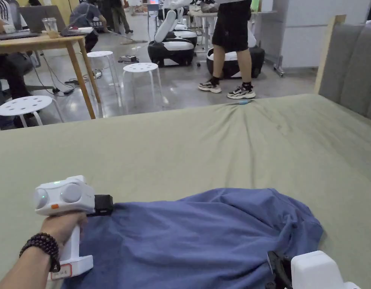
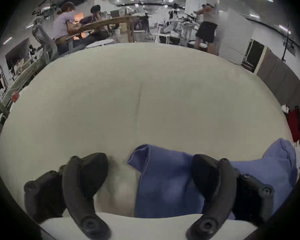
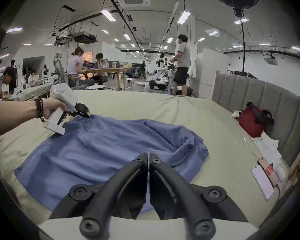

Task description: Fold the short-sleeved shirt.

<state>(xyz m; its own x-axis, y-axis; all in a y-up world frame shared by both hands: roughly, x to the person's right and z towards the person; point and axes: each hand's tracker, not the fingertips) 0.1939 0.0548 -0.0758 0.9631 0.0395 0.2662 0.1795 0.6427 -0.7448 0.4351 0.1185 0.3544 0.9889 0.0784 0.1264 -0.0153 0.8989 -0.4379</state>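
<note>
the blue short-sleeved shirt (image 1: 203,237) lies rumpled on the near part of a bed covered by a pale green sheet (image 1: 218,150), its right end bunched into a heap, its left part spread flatter. in the head view the left gripper (image 1: 104,205) sits at the shirt's far left corner, held by a hand (image 1: 62,227) with a dark bead bracelet (image 1: 43,246); the jaws themselves are hidden there. the left gripper view shows them: they stand wide apart, one over bare sheet, the other over blue cloth, with the shirt's corner (image 2: 142,155) lying between them and nothing pinched. the right gripper (image 1: 280,269) shows at the bottom edge of the head view, at the shirt's near right side; its own view shows its jaws pressed together, with shirt cloth beneath and behind them, though whether any cloth is caught between them cannot be told.

the right gripper view also takes in things the head view leaves out: a red bag (image 3: 253,122) against the grey padded headboard (image 3: 267,101), and papers (image 3: 267,150) and a phone (image 3: 262,181) along the bed's right edge. beyond the shirt the sheet runs wide and bare to the far edge of the bed. past it stand white stools (image 1: 141,69), a wooden table (image 1: 38,43) and a person (image 1: 231,45) on the floor
</note>
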